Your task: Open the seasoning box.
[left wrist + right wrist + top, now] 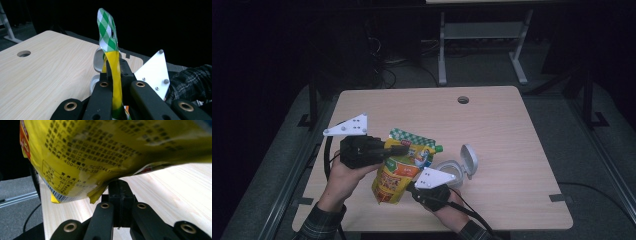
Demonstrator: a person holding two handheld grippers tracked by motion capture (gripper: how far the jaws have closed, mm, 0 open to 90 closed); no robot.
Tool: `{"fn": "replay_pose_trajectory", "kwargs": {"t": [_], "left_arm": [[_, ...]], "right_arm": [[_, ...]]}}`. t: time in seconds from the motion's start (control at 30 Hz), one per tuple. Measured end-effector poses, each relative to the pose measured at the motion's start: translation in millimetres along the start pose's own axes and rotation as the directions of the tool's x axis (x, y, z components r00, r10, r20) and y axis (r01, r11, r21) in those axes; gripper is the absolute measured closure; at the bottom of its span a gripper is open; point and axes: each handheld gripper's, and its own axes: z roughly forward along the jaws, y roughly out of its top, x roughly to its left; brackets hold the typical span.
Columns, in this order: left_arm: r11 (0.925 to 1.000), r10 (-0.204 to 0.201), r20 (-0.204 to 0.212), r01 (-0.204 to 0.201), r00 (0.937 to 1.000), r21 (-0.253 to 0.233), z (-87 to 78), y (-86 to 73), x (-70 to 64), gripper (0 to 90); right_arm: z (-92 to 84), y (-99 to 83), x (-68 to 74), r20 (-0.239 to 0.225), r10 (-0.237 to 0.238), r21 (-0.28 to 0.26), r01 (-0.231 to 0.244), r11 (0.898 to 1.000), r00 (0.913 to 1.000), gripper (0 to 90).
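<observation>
Pale wooden worktop (512,145) in a dark room; both hand-held grippers, left (399,149) and right (412,189), clamp the yellow pouch (399,172) near its front edge.

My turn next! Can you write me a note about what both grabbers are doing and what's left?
Left gripper: shut on the yellow snack pouch, near its green-checked top.
Right gripper: shut on the pouch's bottom edge.
Pouch: held up off the wooden table, between both grippers.
White container: on the table right behind the pouch, its flip lid open.
Done: pouch lifted, lid open.
Left, probably: pouring the pouch into the container; I can't tell whether the pouch is open.
</observation>
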Motion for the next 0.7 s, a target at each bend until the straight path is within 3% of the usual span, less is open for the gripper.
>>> {"fn": "replay_pose_trajectory", "kwargs": {"t": [0.2,0.37,0.4,0.7], "left_arm": [[0.9999,-0.001,0.011,0.001,0.9999,0.016,10.3,-1.2,3.2,90.0],[0.9995,-0.015,0.021,0.014,0.9997,0.028,19.8,-3.1,6.7,90.0],[0.9987,-0.016,0.025,0.015,0.9996,0.049,25.2,-2.9,8.3,90.0],[0.9962,-0.03,0.037,0.026,0.9989,0.082,38.9,-4.2,13.7,90.0]], "right_arm": [[3.0,-4.1,4.5,-0.027,-0.036,-0.016,0.036,0.999,0.999,90.0],[3.9,-7.0,6.6,-0.054,-0.032,-0.024,0.031,0.999,0.998,90.0],[5.1,-8.4,8.0,-0.067,-0.031,-0.027,0.029,0.999,0.9972,90.0],[6.5,-10.3,13.3,-0.085,-0.038,-0.036,0.035,0.999,0.9957,90.0]]}}
